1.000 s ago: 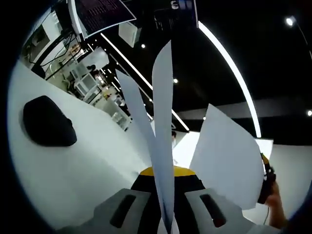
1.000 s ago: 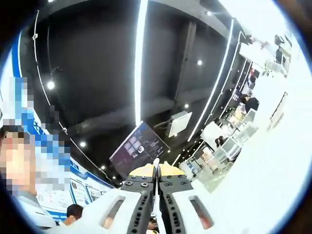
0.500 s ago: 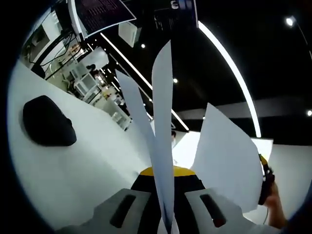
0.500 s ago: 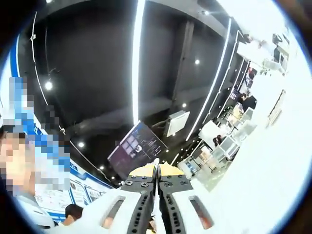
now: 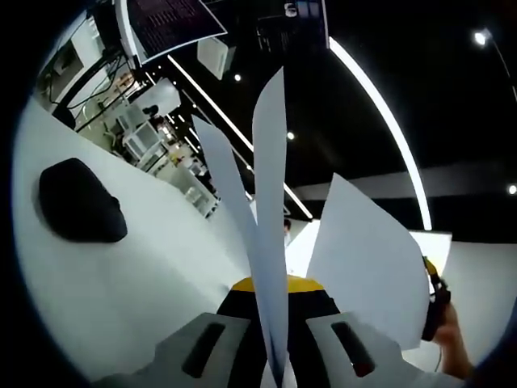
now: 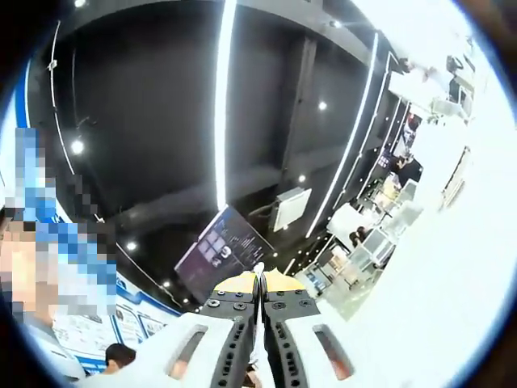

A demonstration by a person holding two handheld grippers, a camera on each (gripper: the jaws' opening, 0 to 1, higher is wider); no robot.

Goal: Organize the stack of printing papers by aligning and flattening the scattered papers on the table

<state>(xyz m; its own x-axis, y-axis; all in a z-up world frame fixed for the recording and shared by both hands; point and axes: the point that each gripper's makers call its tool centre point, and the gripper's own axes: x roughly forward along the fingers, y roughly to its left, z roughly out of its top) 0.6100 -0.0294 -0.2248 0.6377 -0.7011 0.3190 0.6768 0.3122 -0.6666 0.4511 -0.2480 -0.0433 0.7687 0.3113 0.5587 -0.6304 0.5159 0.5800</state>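
Papers [image 5: 271, 242] pinched edge-on between left gripper [image 5: 275, 376] fingers, sheets fanning above. Right gripper [image 6: 259, 356] fingers closed on thin white edge. Light, floppy, slippery; grip near edge.

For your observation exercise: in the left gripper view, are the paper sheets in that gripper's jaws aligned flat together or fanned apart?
Fanned apart. The paper sheets rise from the left gripper, their upper edges splaying separately.

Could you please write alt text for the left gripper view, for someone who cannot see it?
The left gripper is shut on white paper sheets that stand up and fan apart. Behind lie a white table with a black object, and a dark ceiling with light strips.
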